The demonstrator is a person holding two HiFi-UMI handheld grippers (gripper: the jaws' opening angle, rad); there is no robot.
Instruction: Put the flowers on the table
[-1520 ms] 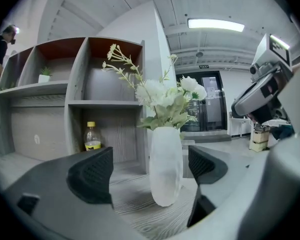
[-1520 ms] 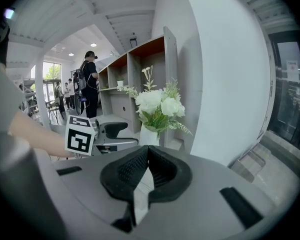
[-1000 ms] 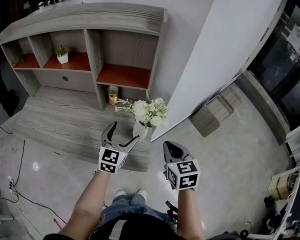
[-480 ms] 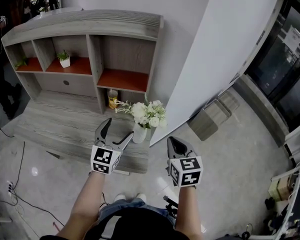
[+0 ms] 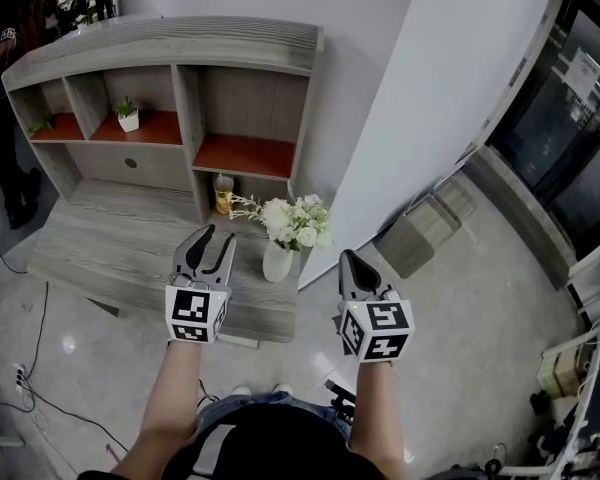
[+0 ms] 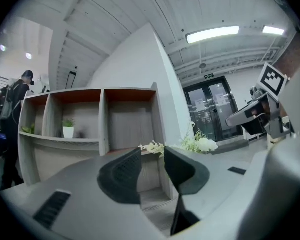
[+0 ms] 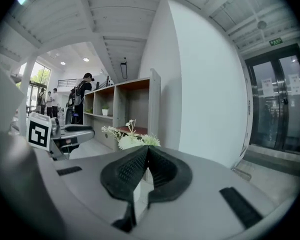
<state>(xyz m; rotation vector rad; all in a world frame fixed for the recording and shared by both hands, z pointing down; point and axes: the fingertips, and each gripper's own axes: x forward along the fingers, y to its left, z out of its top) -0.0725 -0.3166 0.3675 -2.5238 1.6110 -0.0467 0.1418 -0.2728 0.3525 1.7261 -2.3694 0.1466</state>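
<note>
While the flowers [image 5: 298, 221] stand in their white vase [image 5: 277, 261] at the right end of the low grey counter [image 5: 120, 253], before the shelf unit [image 5: 250, 88], the left gripper [image 5: 217, 238] hangs just left of them. Its jaws have just been closing to a narrow gap with nothing between them. The right gripper [image 5: 349, 258] hovers right of the vase, jaws meeting at the tips, empty.

Head view looks steeply down on the wooden shelf unit [image 5: 180, 40] from above. Both gripper views face it level from in front. All three share it and the flowers [image 5: 296, 220] by it.
</note>
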